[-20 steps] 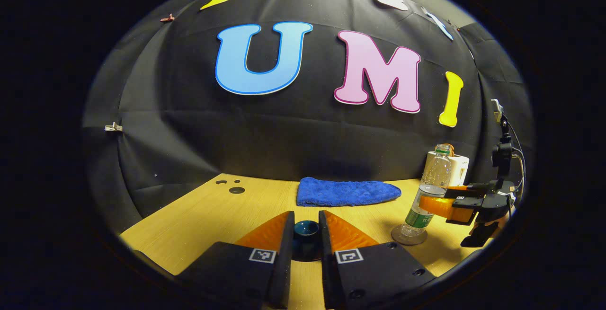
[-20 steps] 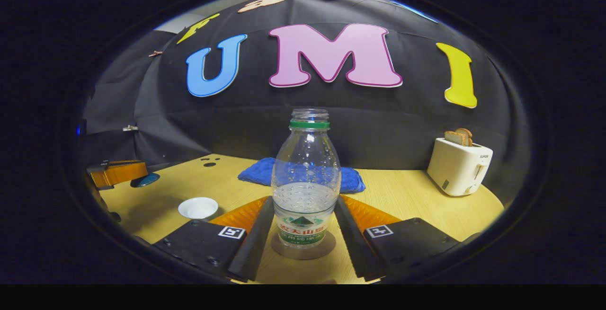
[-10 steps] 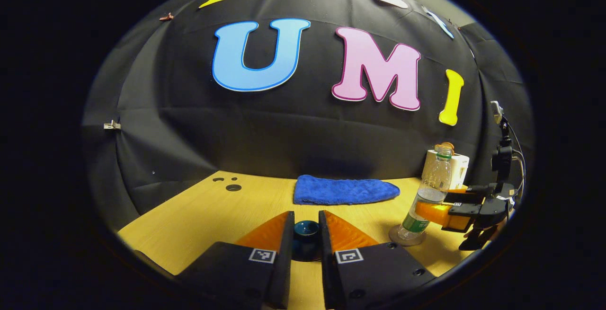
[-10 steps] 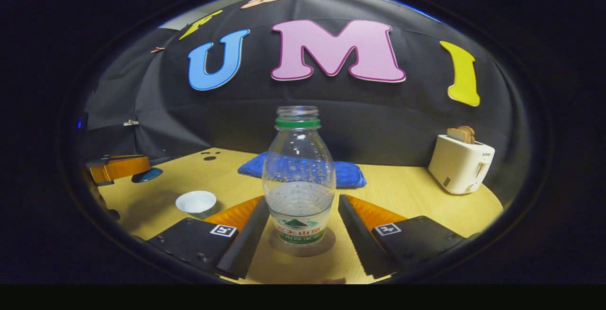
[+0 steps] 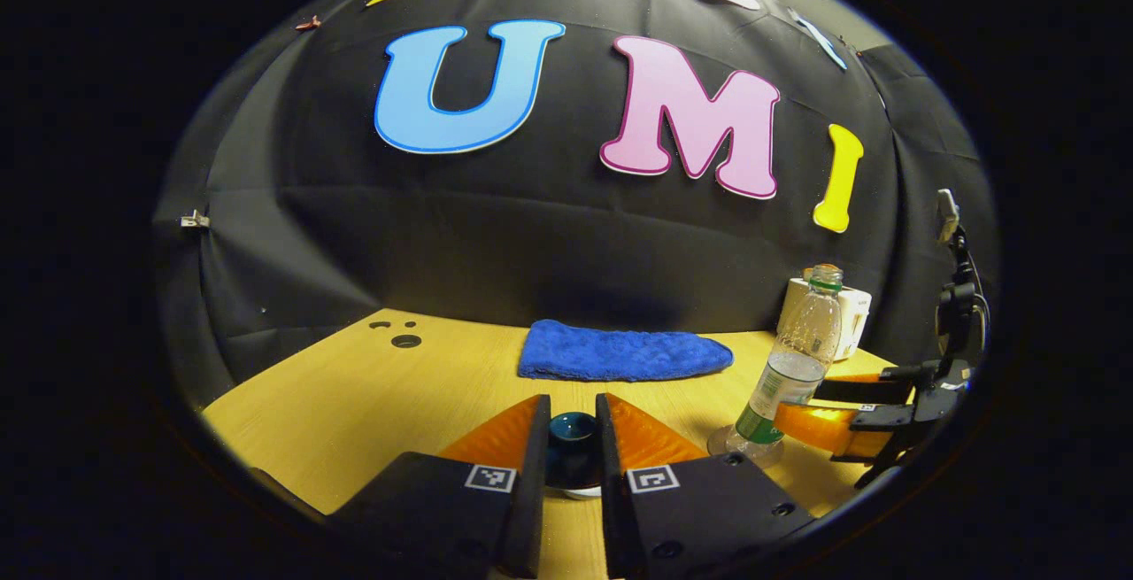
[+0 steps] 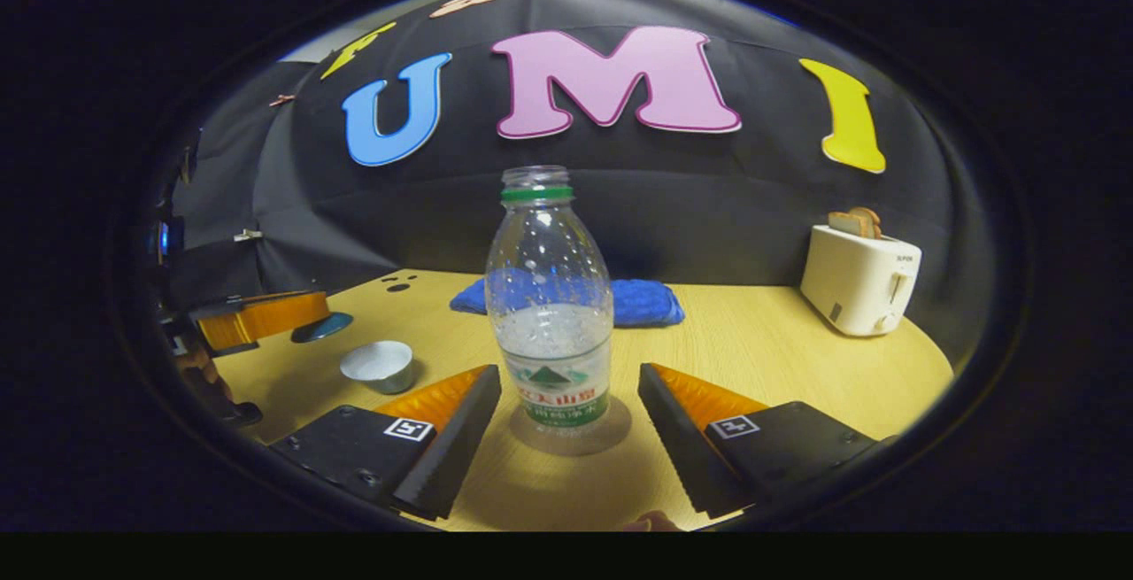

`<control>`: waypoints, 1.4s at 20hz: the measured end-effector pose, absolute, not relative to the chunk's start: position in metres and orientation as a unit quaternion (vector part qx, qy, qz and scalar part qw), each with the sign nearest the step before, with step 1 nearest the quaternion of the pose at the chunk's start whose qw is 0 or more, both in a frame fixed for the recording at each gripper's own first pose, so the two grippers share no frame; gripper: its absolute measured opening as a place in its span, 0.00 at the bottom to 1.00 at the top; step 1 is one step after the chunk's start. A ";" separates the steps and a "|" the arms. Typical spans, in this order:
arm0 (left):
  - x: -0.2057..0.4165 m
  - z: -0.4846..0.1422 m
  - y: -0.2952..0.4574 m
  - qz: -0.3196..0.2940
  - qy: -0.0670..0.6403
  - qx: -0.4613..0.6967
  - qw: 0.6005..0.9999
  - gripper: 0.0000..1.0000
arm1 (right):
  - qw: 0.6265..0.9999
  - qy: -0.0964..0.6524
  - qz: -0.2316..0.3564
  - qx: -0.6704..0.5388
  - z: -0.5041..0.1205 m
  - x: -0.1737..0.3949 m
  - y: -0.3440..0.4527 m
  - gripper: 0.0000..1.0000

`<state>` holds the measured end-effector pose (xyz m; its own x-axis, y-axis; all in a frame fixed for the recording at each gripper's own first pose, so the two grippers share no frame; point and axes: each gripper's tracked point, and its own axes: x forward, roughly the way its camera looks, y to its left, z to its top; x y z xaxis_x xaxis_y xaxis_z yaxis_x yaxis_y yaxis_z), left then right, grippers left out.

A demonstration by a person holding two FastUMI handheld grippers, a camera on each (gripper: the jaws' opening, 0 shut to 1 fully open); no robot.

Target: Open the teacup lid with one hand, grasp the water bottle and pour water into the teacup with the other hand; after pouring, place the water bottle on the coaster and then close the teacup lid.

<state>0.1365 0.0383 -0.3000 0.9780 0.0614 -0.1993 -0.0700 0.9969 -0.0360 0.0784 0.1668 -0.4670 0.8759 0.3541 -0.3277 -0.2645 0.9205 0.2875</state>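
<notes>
In the right gripper view, the left gripper (image 6: pixel 292 321) holds the dark teacup lid (image 6: pixel 323 327) off the open teacup (image 6: pixel 379 364); the left gripper view shows that lid (image 5: pixel 573 452) pinched between its fingers; the water bottle (image 6: pixel 551 314), uncapped and part full, stands on the coaster (image 6: pixel 571 434) on the surface (image 6: pixel 770 359); the right gripper (image 6: pixel 568 438) is spread, clear of it.

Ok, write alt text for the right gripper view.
A lidless water bottle stands on a round coaster between the right gripper's open jaws. On the wooden table sit a teacup, blue towel and toaster.
</notes>
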 end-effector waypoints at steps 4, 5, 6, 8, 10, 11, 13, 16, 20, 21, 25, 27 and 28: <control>0.151 -0.316 0.030 0.030 0.108 -0.017 0.994 0.27 | 0.961 0.199 0.159 0.110 -0.469 0.055 0.160 0.97; 0.154 -0.320 0.029 0.029 0.112 -0.016 0.993 0.31 | 0.962 0.198 0.160 0.101 -0.469 0.052 0.158 0.97; 0.156 -0.326 0.028 0.029 0.116 -0.015 0.993 0.31 | 0.963 0.197 0.161 0.092 -0.468 0.049 0.155 0.97; 0.159 -0.336 0.027 0.031 0.126 -0.010 0.992 0.28 | 0.964 0.194 0.161 0.086 -0.465 0.047 0.148 0.98; 0.161 -0.346 0.027 0.034 0.137 -0.007 0.990 0.28 | 0.964 0.194 0.157 0.089 -0.463 0.047 0.143 0.97; 0.162 -0.349 0.026 0.033 0.141 -0.009 0.989 0.31 | 0.965 0.194 0.154 0.091 -0.463 0.048 0.140 0.97; 0.163 -0.353 0.024 0.032 0.146 -0.011 0.989 0.32 | 0.965 0.198 0.148 0.089 -0.466 0.049 0.136 0.97; 0.165 -0.356 0.022 0.027 0.149 -0.004 0.988 0.38 | 0.965 0.198 0.147 0.091 -0.465 0.048 0.137 0.97; 0.164 -0.343 0.019 0.025 0.137 0.006 0.990 0.40 | 0.966 0.193 0.147 0.090 -0.456 0.044 0.138 0.97; 0.162 -0.338 0.018 0.024 0.135 0.006 0.991 0.40 | 0.966 0.193 0.146 0.089 -0.453 0.043 0.138 0.97; 0.141 -0.303 0.014 0.025 0.133 -0.003 0.991 0.37 | 0.969 0.188 0.137 0.083 -0.425 0.037 0.130 0.97; 0.125 -0.277 0.012 0.026 0.133 -0.003 0.991 0.37 | 0.970 0.184 0.134 0.083 -0.400 0.031 0.126 0.98; 0.116 -0.262 0.011 0.026 0.132 -0.002 0.991 0.40 | 0.971 0.181 0.133 0.082 -0.384 0.028 0.123 0.97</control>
<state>0.1164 0.0110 -0.2620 0.9636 0.0511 -0.2625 -0.0520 0.9986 0.0033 0.0275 0.1232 -0.3842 0.8995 0.2875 -0.3291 -0.2282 0.9513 0.2074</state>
